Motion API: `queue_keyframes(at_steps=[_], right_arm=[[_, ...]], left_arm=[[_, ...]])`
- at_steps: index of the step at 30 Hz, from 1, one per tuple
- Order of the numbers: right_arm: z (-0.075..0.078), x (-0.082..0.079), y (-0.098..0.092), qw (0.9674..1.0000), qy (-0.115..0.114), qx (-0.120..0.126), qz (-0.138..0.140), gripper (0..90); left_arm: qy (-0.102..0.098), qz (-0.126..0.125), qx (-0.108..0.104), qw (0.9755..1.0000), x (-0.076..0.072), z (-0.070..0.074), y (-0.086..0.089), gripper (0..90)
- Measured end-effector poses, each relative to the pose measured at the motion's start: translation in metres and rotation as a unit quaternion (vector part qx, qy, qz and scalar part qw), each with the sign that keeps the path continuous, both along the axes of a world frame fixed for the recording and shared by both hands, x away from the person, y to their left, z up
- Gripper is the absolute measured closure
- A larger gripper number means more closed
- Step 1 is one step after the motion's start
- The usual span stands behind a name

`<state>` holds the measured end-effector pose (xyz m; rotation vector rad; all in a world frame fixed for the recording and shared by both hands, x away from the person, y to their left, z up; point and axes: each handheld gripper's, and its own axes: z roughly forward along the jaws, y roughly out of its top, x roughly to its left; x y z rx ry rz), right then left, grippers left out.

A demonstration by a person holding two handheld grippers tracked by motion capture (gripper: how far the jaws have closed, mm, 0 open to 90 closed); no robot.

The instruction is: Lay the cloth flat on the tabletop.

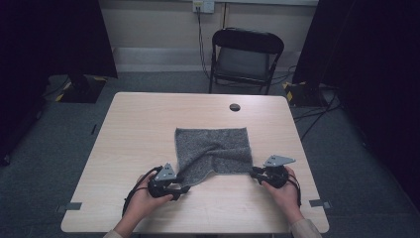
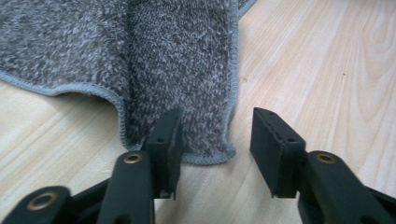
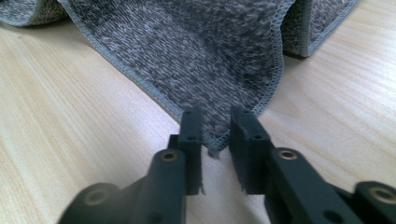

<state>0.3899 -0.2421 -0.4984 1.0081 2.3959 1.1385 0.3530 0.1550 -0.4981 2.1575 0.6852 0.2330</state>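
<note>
Two grippers are being held low at the near edge of a light wooden table (image 1: 143, 124), one at each near corner of a grey knitted cloth (image 1: 213, 148) that is lying rumpled at the table's middle. At the near left corner, the left gripper (image 2: 215, 135) is being kept spread, with the hemmed corner lying between its jaws but not pinched. At the near right corner, the right gripper (image 3: 217, 128) is being narrowed around the cloth's tip, a slim gap being left between pads and fabric.

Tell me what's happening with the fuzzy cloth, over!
Left tongs open around a near corner of the grey knitted cloth. Right tongs nearly closed at the other corner, small gap left. Nothing in the way.
</note>
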Motion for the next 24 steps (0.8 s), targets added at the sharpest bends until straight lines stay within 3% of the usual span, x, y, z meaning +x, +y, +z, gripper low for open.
queue_keyframes(at_steps=[8,16,24], right_arm=[[0.0,0.0,0.001,1.0,0.002,0.002,0.009,88.3],[0.0,-0.001,-0.002,0.9997,0.019,0.014,0.005,89.5],[0.009,-0.014,-0.005,0.9992,0.022,0.023,0.023,89.5]], left_arm=[[-0.004,0.001,0.004,1.0,0.0,0.0,0.004,67.3],[0.01,0.003,0.016,0.9998,0.001,0.004,0.007,80.5],[0.029,0.006,0.015,0.9994,-0.002,0.008,0.015,83.8]])
